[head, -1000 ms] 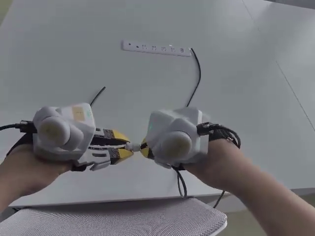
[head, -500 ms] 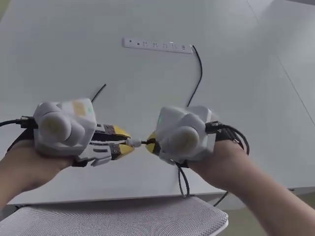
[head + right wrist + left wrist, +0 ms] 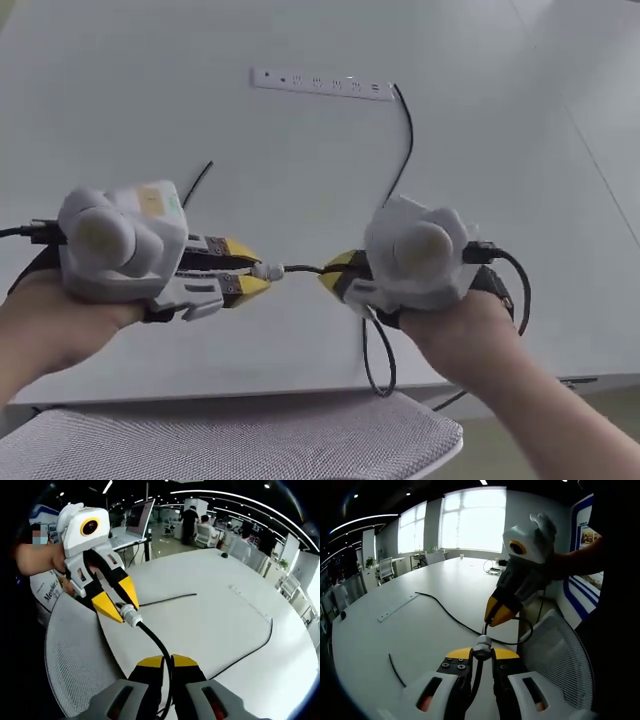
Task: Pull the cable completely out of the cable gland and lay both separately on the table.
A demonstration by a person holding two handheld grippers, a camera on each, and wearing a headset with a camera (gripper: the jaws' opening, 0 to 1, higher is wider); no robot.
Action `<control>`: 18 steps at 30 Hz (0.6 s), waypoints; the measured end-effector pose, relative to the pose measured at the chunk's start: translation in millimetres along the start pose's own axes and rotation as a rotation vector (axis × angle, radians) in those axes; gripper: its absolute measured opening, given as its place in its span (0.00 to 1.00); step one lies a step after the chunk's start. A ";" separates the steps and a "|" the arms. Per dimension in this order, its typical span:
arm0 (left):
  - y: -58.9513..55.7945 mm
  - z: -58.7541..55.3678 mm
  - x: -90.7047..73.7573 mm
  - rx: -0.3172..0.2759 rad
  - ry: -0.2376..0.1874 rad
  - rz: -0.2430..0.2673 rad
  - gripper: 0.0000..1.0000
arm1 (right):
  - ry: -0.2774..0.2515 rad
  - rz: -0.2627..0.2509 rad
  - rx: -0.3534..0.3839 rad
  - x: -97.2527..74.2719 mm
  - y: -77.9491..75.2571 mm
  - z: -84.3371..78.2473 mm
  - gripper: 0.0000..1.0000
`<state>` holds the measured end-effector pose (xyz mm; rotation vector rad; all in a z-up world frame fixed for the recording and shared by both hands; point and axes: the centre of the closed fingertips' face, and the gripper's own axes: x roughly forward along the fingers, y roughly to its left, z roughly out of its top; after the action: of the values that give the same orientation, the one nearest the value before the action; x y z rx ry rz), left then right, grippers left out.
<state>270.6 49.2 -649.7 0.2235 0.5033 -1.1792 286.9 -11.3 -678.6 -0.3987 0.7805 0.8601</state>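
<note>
White desk (image 3: 480, 200) across most of the head view. At upper centre, a white power strip (image 3: 320, 82) flat on the surface, with a black cord (image 3: 408, 140) trailing down from its right end. Left of centre, a short black wire (image 3: 198, 183), loose and well apart from the strip. Along the bottom edge, the grey mesh of an office chair (image 3: 250, 440).

In the left gripper view, bright windows (image 3: 472, 520) at the top, and a blue-and-white wall panel (image 3: 582, 555) at far right.

In the right gripper view, an open laptop (image 3: 140, 517) at upper left, people (image 3: 190, 517) at distant desks near top centre, and curved ceiling lights (image 3: 225, 497) overhead.
</note>
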 end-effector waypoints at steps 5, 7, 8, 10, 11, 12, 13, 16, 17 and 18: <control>-4.5 -0.4 0.3 0.005 0.001 -0.001 0.15 | -0.029 0.004 0.151 -0.8 -4.1 -8.7 0.00; -6.0 -0.1 0.8 0.004 0.000 0.000 0.15 | -0.049 0.003 0.252 -0.5 -8.1 -12.3 0.00; -6.5 0.4 1.0 0.003 -0.001 0.000 0.15 | -0.048 0.005 0.287 -0.3 -9.5 -15.2 0.00; -7.0 1.0 1.0 0.003 -0.004 0.002 0.15 | -0.053 -0.016 0.319 0.0 -15.8 -20.1 0.00; -7.7 1.0 1.0 0.001 -0.003 0.002 0.15 | -0.043 -0.023 0.314 0.7 -16.7 -24.2 0.00; -8.2 0.8 1.1 0.002 -0.002 0.001 0.15 | -0.042 -0.021 0.328 0.6 -16.9 -25.9 0.00; -9.5 0.3 1.4 0.003 0.000 0.000 0.15 | -0.058 -0.018 0.394 0.4 -16.3 -26.4 0.00; -11.5 0.2 2.0 0.002 0.000 -0.002 0.15 | -0.055 -0.024 0.437 0.2 -21.0 -33.0 0.00; -12.0 0.5 2.1 0.003 -0.001 -0.002 0.15 | -0.057 -0.034 0.442 0.1 -23.4 -34.1 0.00; -12.5 1.0 2.3 0.001 -0.003 -0.002 0.15 | -0.050 -0.032 0.451 0.6 -24.0 -35.9 0.00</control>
<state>260.0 42.2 -648.8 0.2225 0.5006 -1.1817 290.2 -47.1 -702.5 0.0095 0.8909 0.6372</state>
